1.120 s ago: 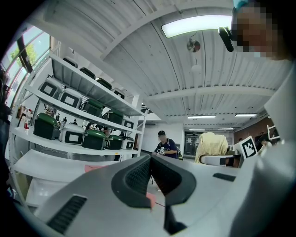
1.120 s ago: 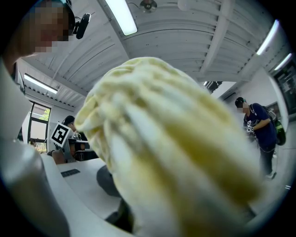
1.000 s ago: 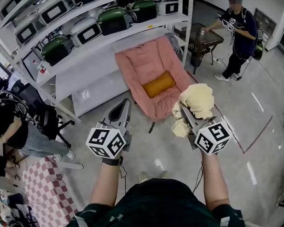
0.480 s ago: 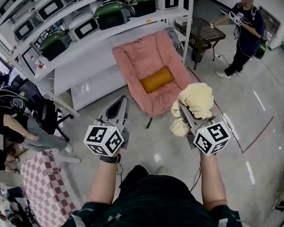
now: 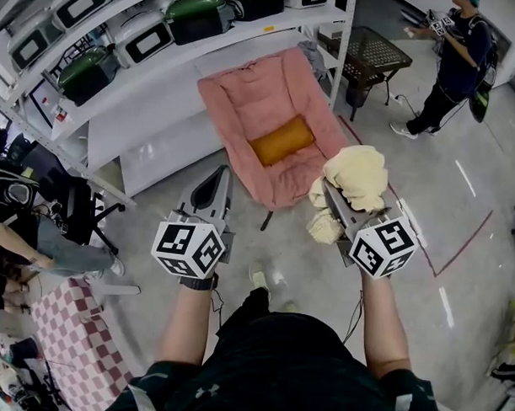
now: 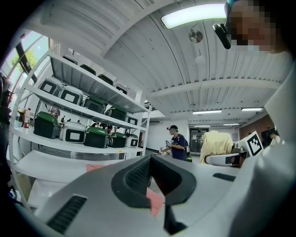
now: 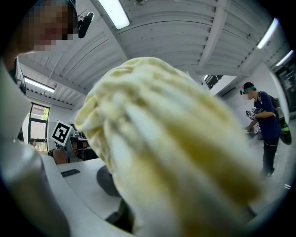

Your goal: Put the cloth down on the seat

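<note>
A pink folding chair [image 5: 270, 100] with an orange cushion [image 5: 281, 141] on its seat stands on the floor ahead, in front of the shelving. My right gripper [image 5: 332, 195] is shut on a bunched cream cloth [image 5: 355, 174], held in the air to the right of the chair's front edge. That cloth [image 7: 175, 152] fills the right gripper view and hides the jaws. My left gripper [image 5: 218, 186] hangs shut and empty, left of the chair's front. In the left gripper view its jaws [image 6: 150, 169] meet, with a sliver of pink chair behind, and the cloth [image 6: 216, 143] shows at the right.
White shelving [image 5: 161, 66] with several green and white cookers runs behind the chair. A black mesh table [image 5: 364, 54] stands at the back right, with a person [image 5: 457, 56] beside it. Another person [image 5: 24, 234] sits at the left, near a checked mat [image 5: 67, 337].
The chair has drawn a little nearer in the head view as I step forward. Both grippers keep their pose, the cloth still held. The person at the back right has shifted right.
</note>
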The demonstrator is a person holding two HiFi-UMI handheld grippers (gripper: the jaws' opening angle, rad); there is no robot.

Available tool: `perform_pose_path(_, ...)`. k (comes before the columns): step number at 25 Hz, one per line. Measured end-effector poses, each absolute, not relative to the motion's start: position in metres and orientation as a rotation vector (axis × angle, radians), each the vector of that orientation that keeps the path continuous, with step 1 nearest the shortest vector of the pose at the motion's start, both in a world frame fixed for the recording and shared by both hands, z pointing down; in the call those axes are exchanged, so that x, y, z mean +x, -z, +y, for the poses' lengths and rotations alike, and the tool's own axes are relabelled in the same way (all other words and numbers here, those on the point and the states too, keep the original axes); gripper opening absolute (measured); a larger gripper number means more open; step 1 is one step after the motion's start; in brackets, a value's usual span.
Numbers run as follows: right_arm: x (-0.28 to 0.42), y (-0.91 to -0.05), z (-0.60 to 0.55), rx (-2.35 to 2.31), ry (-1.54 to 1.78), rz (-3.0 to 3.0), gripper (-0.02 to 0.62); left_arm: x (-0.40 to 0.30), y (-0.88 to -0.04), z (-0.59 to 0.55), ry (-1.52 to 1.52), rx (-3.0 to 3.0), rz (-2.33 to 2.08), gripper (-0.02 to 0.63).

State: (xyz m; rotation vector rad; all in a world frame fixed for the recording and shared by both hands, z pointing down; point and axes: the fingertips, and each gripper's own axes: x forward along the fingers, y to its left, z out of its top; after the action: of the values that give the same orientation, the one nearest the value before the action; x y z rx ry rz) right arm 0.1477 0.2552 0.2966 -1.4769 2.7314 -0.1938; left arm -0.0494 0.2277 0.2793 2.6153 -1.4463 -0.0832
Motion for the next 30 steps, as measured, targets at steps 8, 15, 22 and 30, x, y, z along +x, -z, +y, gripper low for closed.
perform_pose_path(8, 0.123, -0.304, 0.163, -1.541, 0.203, 2.74, 0.097, -0.072, -0.288, 0.13, 0.067, 2.639, -1.413, 0.006)
perform_pose_path(15, 0.102, -0.312, 0.085, -1.604, 0.238, 2.735, 0.097, -0.087, -0.297, 0.047, 0.061, 2.668, -1.355, 0.006)
perform_pose_path(22, 0.082, -0.33, 0.035, -1.642, 0.281, 2.749, 0.097, -0.096, -0.317, -0.002, 0.055, 2.675, -1.299, 0.006)
perform_pose_path(30, 0.062, -0.364, -0.031, -1.584, 0.35, 2.834, 0.097, -0.101, -0.344, -0.053, 0.029, 2.639, -1.311, 0.006)
